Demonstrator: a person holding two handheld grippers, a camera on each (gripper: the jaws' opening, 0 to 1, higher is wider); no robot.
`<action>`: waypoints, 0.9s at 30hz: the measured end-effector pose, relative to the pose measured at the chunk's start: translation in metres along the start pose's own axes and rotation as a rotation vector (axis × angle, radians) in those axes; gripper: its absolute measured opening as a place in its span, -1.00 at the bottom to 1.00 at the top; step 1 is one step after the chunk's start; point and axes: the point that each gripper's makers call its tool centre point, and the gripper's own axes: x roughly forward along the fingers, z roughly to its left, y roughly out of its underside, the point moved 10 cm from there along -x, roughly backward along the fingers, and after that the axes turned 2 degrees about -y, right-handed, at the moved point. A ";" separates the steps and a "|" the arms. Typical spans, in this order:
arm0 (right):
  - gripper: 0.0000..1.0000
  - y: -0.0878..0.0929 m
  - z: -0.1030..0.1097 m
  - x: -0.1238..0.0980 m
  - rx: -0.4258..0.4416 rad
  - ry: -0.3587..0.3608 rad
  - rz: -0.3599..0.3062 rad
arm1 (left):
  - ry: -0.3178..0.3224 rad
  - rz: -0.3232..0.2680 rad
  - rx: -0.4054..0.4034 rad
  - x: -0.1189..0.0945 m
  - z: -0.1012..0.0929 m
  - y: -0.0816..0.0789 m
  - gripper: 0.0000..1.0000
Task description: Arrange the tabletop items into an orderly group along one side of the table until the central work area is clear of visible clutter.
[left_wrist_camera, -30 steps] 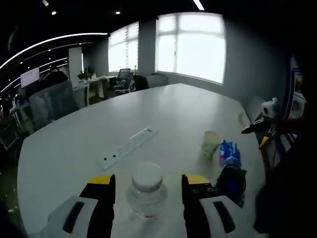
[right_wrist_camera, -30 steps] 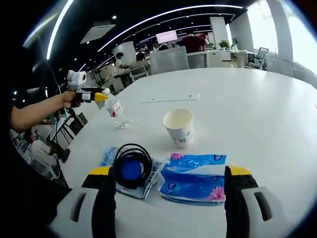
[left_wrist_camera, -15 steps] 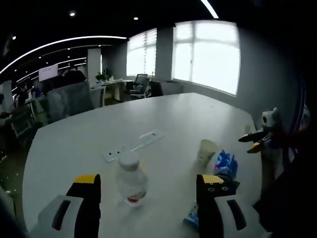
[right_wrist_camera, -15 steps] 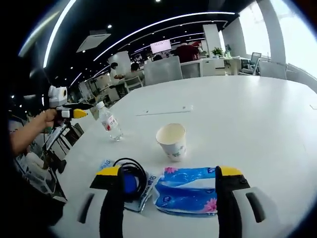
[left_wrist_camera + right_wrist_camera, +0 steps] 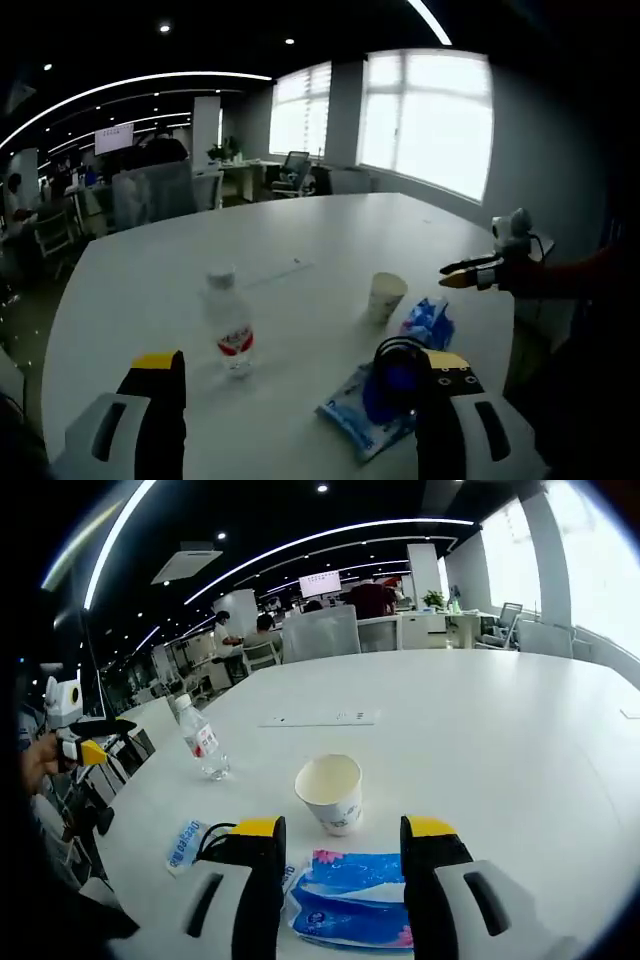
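Note:
My left gripper (image 5: 302, 364) is open and wide, held back from a clear water bottle (image 5: 229, 322) that stands upright on the white table (image 5: 330, 225). Right of the bottle are a paper cup (image 5: 386, 295), a blue tissue pack (image 5: 430, 320) and a black cable coil (image 5: 396, 364) lying on a blue packet (image 5: 352, 412). My right gripper (image 5: 340, 827) is open with its jaws fairly close together, above the tissue pack (image 5: 350, 912) and just short of the cup (image 5: 330, 790). The bottle (image 5: 200, 742) stands further left. Across the table, the right gripper (image 5: 456, 272) hovers above the tissue pack.
A white power strip (image 5: 320, 718) lies across the middle of the table, also visible as the power strip (image 5: 276, 271). The left gripper (image 5: 88, 748), in a hand, is off the table's left edge. Office chairs, desks and people stand beyond the far side.
The left gripper let go of the bottle and drew back; the bottle now stands free. The right gripper's jaws came closer together as it advanced over the tissue pack toward the cup.

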 end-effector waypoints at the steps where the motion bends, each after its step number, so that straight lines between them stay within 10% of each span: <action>1: -0.26 -0.002 0.001 0.003 -0.006 0.002 -0.002 | -0.005 -0.005 -0.001 -0.003 -0.007 0.002 0.92; 27: -0.62 -0.017 -0.001 0.060 0.025 0.142 0.040 | -0.032 -0.113 -0.040 -0.026 -0.035 0.009 0.98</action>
